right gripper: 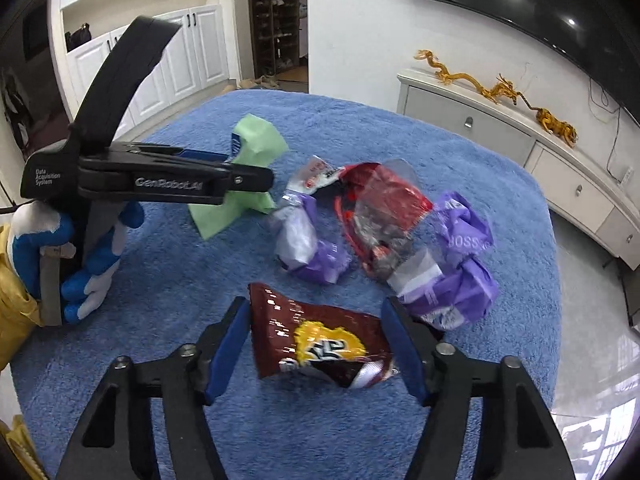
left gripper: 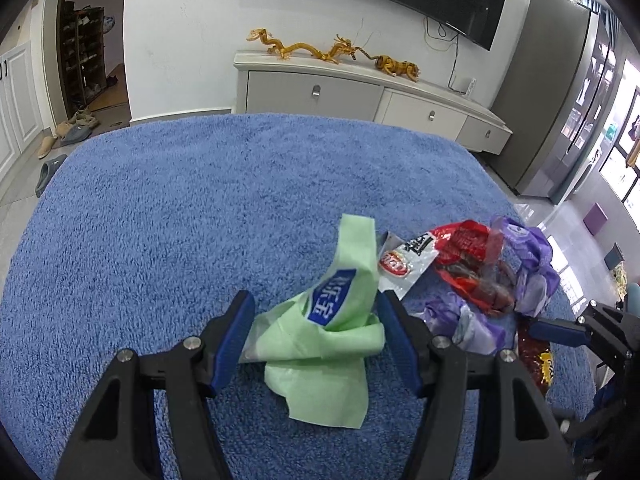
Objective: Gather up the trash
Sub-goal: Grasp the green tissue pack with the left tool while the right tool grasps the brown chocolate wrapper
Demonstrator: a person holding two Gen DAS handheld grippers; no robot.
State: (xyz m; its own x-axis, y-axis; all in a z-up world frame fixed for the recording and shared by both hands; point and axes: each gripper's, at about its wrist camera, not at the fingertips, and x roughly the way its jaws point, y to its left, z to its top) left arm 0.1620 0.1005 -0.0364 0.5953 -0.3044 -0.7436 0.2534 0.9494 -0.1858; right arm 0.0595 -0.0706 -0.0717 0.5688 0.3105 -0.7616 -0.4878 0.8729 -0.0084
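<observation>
one brown wrapper [right gripper: 320, 348], one green [right gripper: 248, 176], two purple [right gripper: 304, 240].

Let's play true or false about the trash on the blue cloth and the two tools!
1. The green wrapper is between the left tool's fingers. True.
2. The right tool has a purple wrapper. False: a brown bag is between its fingers.
3. The cloth is red. False: it is blue.
4. Gold dragons stand on the cabinet. True.
</observation>
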